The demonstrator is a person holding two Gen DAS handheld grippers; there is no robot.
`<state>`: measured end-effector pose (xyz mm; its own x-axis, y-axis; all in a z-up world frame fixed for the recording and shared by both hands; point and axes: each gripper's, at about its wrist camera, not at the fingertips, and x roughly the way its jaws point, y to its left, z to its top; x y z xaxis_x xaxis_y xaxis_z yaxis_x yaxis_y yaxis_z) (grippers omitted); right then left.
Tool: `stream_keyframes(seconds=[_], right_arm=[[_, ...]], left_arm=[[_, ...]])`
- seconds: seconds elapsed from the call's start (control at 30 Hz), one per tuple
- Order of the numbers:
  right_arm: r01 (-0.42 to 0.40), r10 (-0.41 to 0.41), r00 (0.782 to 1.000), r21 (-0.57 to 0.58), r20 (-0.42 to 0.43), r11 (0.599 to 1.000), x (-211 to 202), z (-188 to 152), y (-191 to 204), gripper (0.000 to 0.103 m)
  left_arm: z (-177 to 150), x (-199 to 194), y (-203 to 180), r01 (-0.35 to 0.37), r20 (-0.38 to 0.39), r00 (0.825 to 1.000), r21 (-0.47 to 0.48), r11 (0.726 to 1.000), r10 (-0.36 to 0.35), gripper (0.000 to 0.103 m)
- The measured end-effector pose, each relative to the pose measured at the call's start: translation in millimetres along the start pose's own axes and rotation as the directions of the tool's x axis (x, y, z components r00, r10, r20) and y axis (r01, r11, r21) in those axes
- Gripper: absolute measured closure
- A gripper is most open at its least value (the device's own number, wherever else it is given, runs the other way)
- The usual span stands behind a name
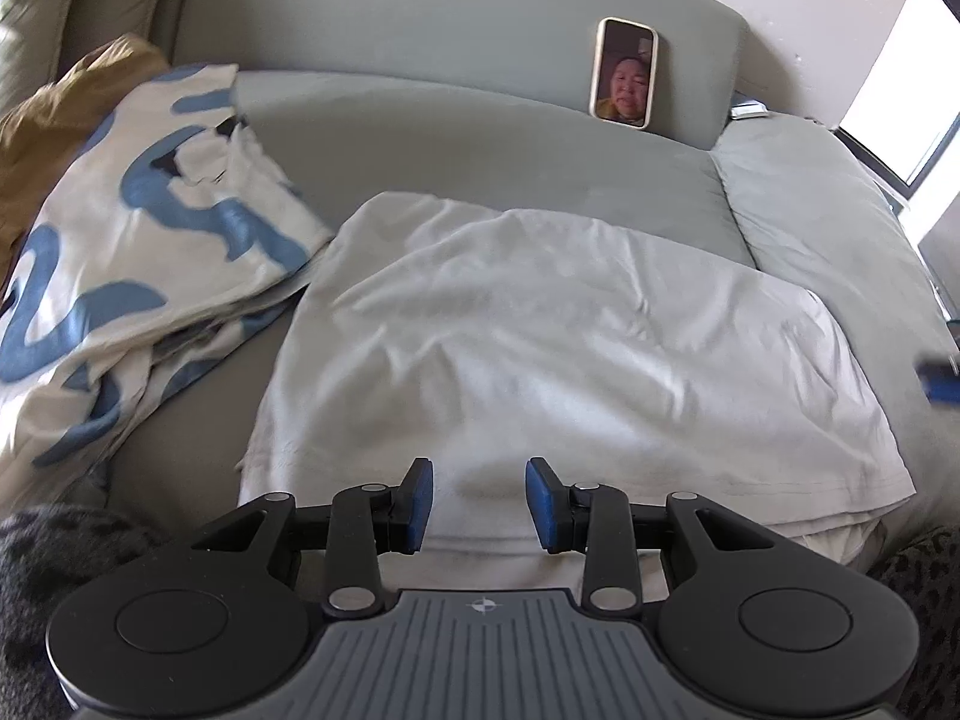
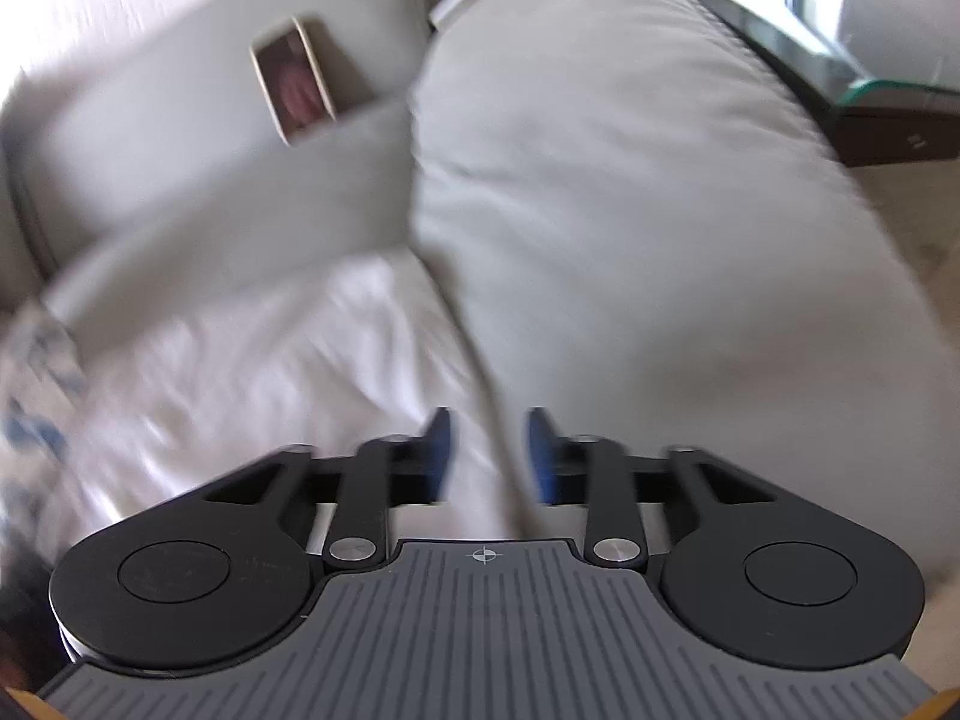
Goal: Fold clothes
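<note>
A white garment lies folded flat on the grey sofa seat. My left gripper is open and empty, just above the garment's near edge. My right gripper is open and empty, over the garment's right edge where it meets the sofa's armrest cushion. The right wrist view is blurred by motion. A blue fingertip of the right gripper shows at the far right of the left wrist view.
A cream cloth with blue pattern lies on the left of the seat, over a mustard garment. A phone leans against the backrest and also shows in the right wrist view. A dark glass-topped table stands beyond the armrest.
</note>
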<state>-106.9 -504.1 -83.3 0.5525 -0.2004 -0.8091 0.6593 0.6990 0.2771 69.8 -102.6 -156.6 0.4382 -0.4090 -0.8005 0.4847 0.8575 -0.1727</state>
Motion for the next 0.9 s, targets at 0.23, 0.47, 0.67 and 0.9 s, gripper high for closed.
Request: stream_keyframes(seconds=[0.23, 0.47, 0.67, 0.9], right_arm=[[-0.092, 0.096, 0.995, 0.165, -0.011, 0.982, 67.1, 54.9, -2.2, 0.066], [-0.063, 0.094, 0.990, 0.269, -0.102, 0.961, 137.9, 89.7, -8.8, 0.066], [-0.087, 0.159, 0.969, 0.341, -0.189, 0.936, 182.9, 94.7, -17.7, 0.077], [-0.075, 0.126, 0.976, 0.270, -0.176, 0.960, 184.5, 88.1, -5.6, 0.100]], left_arm=[[7.4, 16.3, -15.5, -0.008, 0.025, 1.000, 0.072, 0.997, 0.007, 0.071], [8.2, 36.7, -11.3, 0.000, -0.028, 1.000, 0.065, 0.998, 0.002, 0.071], [7.7, 38.2, -10.1, 0.004, -0.034, 0.999, 0.054, 0.999, -0.002, 0.071], [8.4, 38.7, -9.0, 0.005, -0.039, 0.999, 0.042, 0.999, -0.004, 0.071]])
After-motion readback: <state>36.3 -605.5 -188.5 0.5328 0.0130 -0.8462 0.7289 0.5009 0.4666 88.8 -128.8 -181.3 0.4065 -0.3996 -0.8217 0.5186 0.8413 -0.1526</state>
